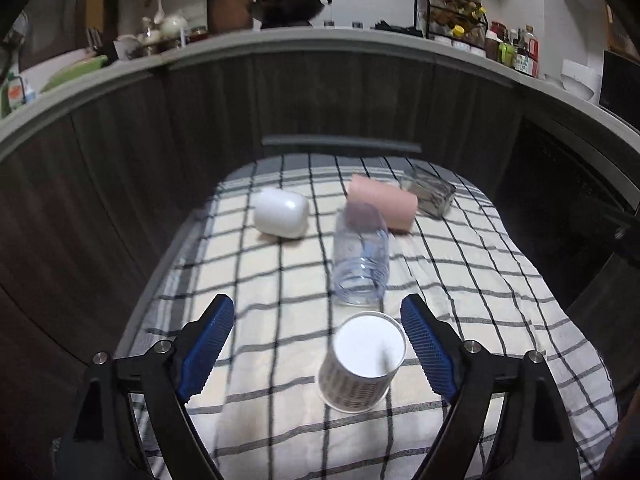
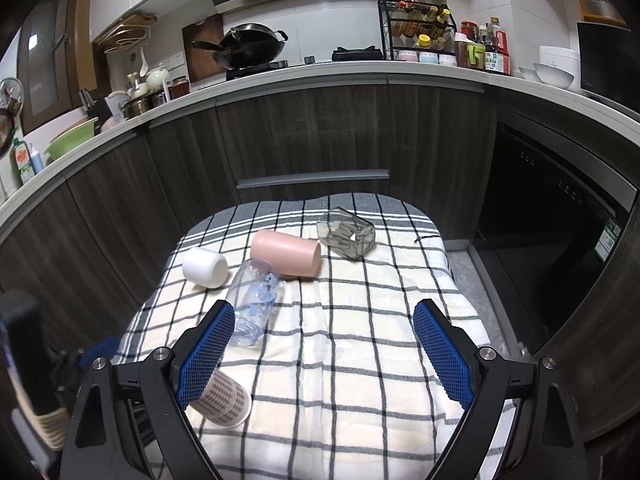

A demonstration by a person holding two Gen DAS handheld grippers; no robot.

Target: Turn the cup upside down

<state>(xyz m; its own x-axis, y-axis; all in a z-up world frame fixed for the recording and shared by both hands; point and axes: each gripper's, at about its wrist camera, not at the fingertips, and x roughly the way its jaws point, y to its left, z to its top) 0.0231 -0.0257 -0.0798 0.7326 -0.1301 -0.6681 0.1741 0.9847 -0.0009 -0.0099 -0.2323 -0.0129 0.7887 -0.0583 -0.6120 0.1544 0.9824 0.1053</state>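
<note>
Patterned paper cup [image 1: 362, 362] stood rim-down on the checked cloth [image 1: 480, 320] at lower centre of the left wrist view, its white base facing up, and sat between the spread blue pads of the left gripper [image 1: 318, 350] without touching either one. Both tongs were wide apart and held nothing. In the right wrist view the same cup [image 2: 222, 400] showed at lower left, partly behind one pad [image 2: 204, 356] of the right gripper [image 2: 324, 354], which hung over bare cloth.

Four other cups lay on their sides toward the middle of the frame: a clear plastic cup [image 1: 360, 256] just beyond the paper one, a white cup [image 1: 282, 212] to its left, a pink cup [image 1: 382, 202] touching the clear one's far end, and a dark glass tumbler [image 1: 432, 196] at upper right.

Judged from how things lay, the paper cup looked already inverted. The next move likely called for reaching forward to the clear cup, closing on its wall and turning it mouth-down; its smooth, round side could roll or slip.
</note>
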